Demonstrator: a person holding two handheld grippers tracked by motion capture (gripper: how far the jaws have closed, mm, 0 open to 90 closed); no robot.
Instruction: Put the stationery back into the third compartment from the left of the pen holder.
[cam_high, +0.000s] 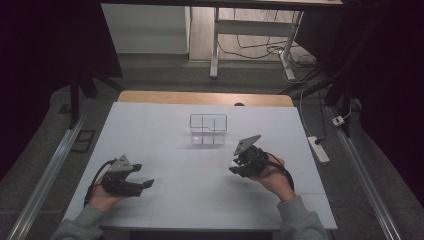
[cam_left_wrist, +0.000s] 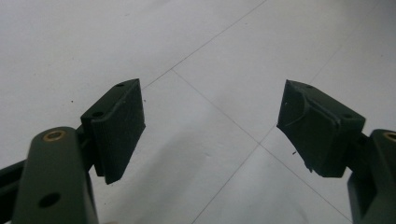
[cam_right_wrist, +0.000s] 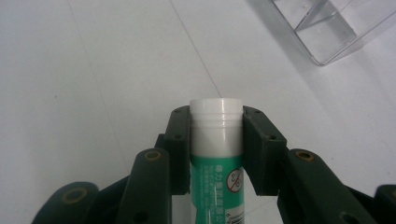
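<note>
White sheeted surface (cam_high: 165, 145), wooden edge showing at the far side, dim room around it; beyond stand pale desk legs (cam_high: 215, 55) with loose cables on the floor, and a power strip (cam_high: 318, 149) lies on the floor to the right. Count: two grippers, one tube, one clear box. Right gripper (cam_right_wrist: 216, 140) pinches a white tube with a green label (cam_right_wrist: 216, 154) between its pads, cap end pointing away from the hand, tube lying along the line of the jaws; the high view shows this gripper (cam_high: 243, 161) raised off the surface, just short of the box. Clear plastic box (cam_high: 208, 129) sits near the middle of the surface, split into compartments, nothing visible inside; in the right gripper view its corner (cam_right_wrist: 327, 28) shows ahead and to the right of the tube, apart from it. Left gripper (cam_left_wrist: 210, 126) stands spread wide with nothing between the pads, bare surface below; from above it (cam_high: 131, 179) sits low at the near left, well apart from box and tube.
</note>
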